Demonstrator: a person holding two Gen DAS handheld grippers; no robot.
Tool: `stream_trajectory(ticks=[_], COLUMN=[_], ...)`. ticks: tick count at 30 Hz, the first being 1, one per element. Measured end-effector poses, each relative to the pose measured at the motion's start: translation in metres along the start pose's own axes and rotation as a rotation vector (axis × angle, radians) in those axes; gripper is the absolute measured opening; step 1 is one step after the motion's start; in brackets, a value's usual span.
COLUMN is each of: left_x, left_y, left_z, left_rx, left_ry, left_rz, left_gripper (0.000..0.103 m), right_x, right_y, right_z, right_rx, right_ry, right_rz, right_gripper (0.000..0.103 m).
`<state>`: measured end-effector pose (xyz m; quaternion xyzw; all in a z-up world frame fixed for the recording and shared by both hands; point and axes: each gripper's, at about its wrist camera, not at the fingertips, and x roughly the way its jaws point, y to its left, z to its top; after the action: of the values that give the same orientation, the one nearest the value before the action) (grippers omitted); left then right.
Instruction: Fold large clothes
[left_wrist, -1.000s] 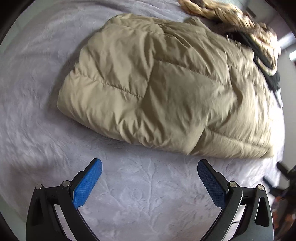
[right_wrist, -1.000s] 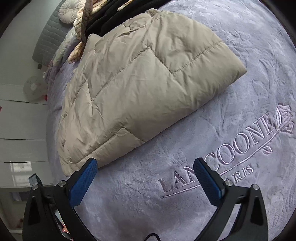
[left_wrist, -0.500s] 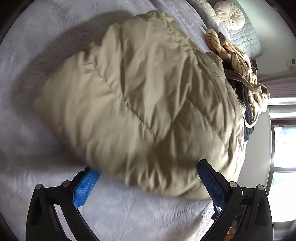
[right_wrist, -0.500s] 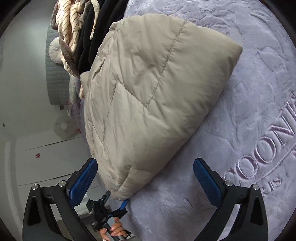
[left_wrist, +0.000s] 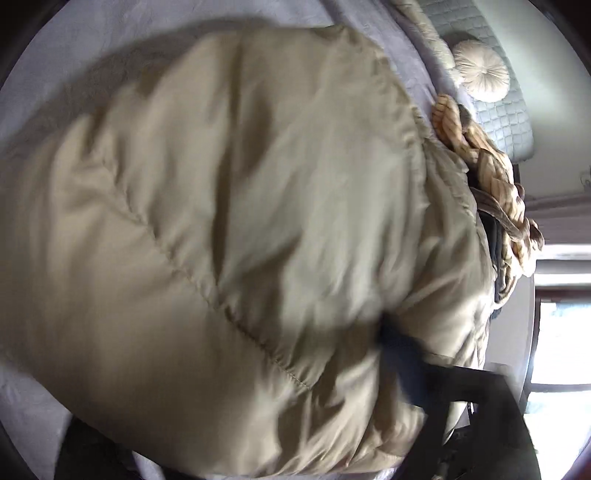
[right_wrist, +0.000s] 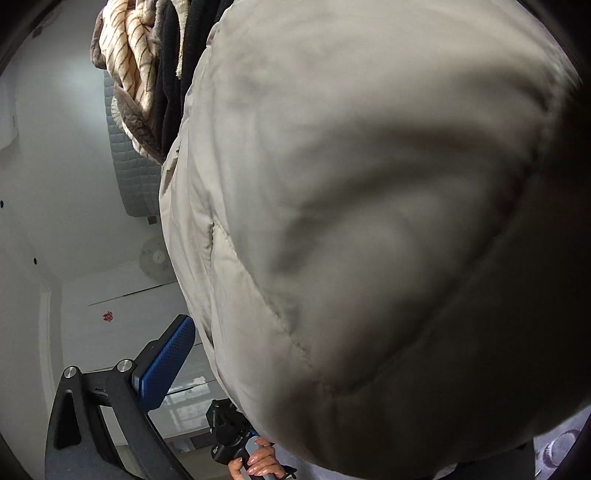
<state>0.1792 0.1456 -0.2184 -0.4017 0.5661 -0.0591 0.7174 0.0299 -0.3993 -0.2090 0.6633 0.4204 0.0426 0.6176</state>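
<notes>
Lilac bedspread below, clothes pile behind. Has just been closing: left gripper, clamped on the near edge of the jacket, one pad dug in, the other hidden. Has just been narrowing too: right gripper, jaws apart, jacket between, visible pad just clear. Probably light, puffy, slick; best pinched deep at a stitched seam.

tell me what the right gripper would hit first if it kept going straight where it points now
Almost certainly the folded beige puffer jacket: it fills the view straight ahead of the right gripper, already bulging between its jaws, which have just been closing. Actual contact can't be judged.
</notes>
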Motion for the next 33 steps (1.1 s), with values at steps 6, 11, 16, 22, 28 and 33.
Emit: stream_trajectory(ticks=[6, 11, 16, 22, 28, 33], left_x=[-0.035, -0.073, -0.107, -0.118, -0.09, -0.087], left_y=[-0.023, -0.028, -0.009, 0.034, 0.076, 0.07], left_z=[-0.004, -0.022, -0.057, -0.107, -0.12, -0.116], left_rx=[0.122, 0.188, 0.236, 0.237, 0.2, 0.188], left_ry=[-0.016, 0.003, 0.076, 0.204, 0.252, 0.264], left_rz=[-0.09, -0.133, -0.112, -0.049, 0.048, 0.093], left_gripper=[0.018, 0.018, 0.018, 0.018, 0.051, 0.054], right_x=[-0.014, -0.039, -0.072, -0.102, -0.088, -0.096], right_y=[0.008, 0.018, 0.0, -0.044, -0.084, -0.068], right_z=[-0.012, -0.037, -0.077, -0.122, -0.121, -0.127], right_rx=[0.001, -0.049, -0.038, 0.011, 0.092, 0.062], right_ry=[0.012, 0.053, 0.106, 0.152, 0.127, 0.127], right_rz=[0.045, 0.065, 0.034, -0.023, -0.075, -0.158], right_gripper=[0.026, 0.025, 0.025, 0.026, 0.036, 0.047])
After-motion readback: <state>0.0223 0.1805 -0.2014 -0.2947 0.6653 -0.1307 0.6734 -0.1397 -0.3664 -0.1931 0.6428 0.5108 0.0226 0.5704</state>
